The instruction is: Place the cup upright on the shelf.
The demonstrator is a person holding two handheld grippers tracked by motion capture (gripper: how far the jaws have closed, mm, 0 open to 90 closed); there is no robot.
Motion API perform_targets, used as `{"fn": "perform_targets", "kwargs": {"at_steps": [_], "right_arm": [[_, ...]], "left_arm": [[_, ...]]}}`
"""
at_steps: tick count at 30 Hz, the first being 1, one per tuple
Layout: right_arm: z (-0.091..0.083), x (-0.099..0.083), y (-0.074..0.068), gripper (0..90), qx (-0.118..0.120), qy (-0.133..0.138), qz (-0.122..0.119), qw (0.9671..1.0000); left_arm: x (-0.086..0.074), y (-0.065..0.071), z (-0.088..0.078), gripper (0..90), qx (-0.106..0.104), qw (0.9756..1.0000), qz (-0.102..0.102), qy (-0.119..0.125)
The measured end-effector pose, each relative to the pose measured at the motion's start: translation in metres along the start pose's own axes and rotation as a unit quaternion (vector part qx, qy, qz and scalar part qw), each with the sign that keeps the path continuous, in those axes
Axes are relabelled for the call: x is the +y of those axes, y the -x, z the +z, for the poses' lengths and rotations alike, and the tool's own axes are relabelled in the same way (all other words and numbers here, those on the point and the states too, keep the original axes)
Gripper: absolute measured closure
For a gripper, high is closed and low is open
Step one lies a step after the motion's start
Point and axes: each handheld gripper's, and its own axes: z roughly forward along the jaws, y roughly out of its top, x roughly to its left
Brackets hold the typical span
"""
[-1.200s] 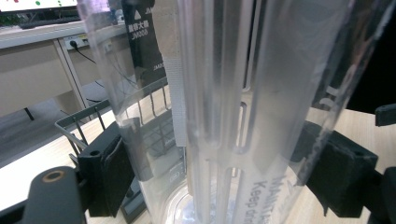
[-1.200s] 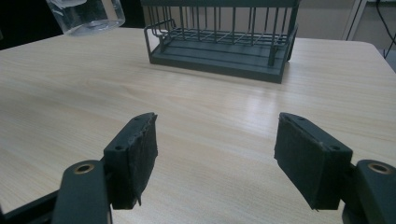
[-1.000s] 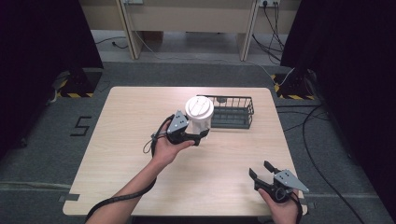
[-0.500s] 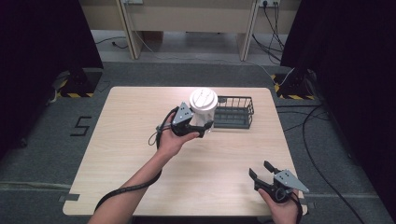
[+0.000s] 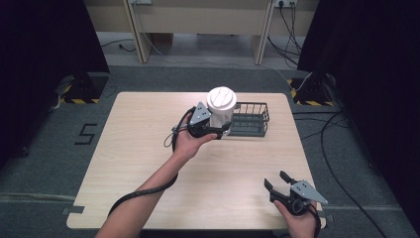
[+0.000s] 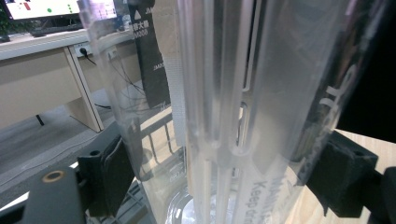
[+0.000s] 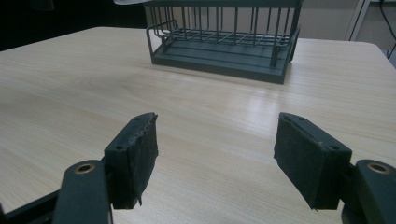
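I had the left gripper [image 5: 214,130] clamped on the tall clear ribbed plastic container with the white round lid [image 5: 221,110], held upright just at the left end of the dark wire basket [image 5: 250,120]; whether its base touched the pale wooden table [image 5: 129,148] I couldn't tell. The right gripper [image 5: 278,182] sat idle with its jaws spread wide, well away from the basket near the table's front edge. My call: keep the container vertical, clear the basket rim before lowering, and release only once the base was seated.

The cup [image 6: 243,112] is clear, glossy, ribbed plastic with a white lid [image 5: 221,97]. The table [image 7: 210,121] is pale wood with a slight sheen. The basket [image 7: 223,35] is matt dark wire.
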Motion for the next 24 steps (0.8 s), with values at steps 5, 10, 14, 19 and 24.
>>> {"fn": "perform_targets", "kwargs": {"at_steps": [5,10,14,19,24], "right_arm": [[0.001,0.000,0.000,30.8,0.001,0.000,0.000,1.0000],[0.001,0.000,0.000,30.9,0.002,0.001,0.000,1.0000],[0.000,0.000,0.000,30.9,0.002,-0.002,-0.002,1.0000],[0.000,0.000,0.000,30.9,0.002,-0.001,-0.001,1.0000],[0.000,0.000,0.000,30.9,0.003,0.000,-0.001,1.0000]], "left_arm": [[0.001,0.000,0.007,18.0,0.000,1.0000,-0.004,0.001],[0.002,0.001,0.014,18.0,0.000,1.0000,-0.007,-0.002],[0.003,0.000,0.018,18.0,0.001,1.0000,-0.007,0.000],[0.008,-0.002,0.024,18.0,0.006,1.0000,-0.007,0.002],[0.010,-0.007,0.032,18.0,0.013,0.9999,-0.009,0.003]]}}
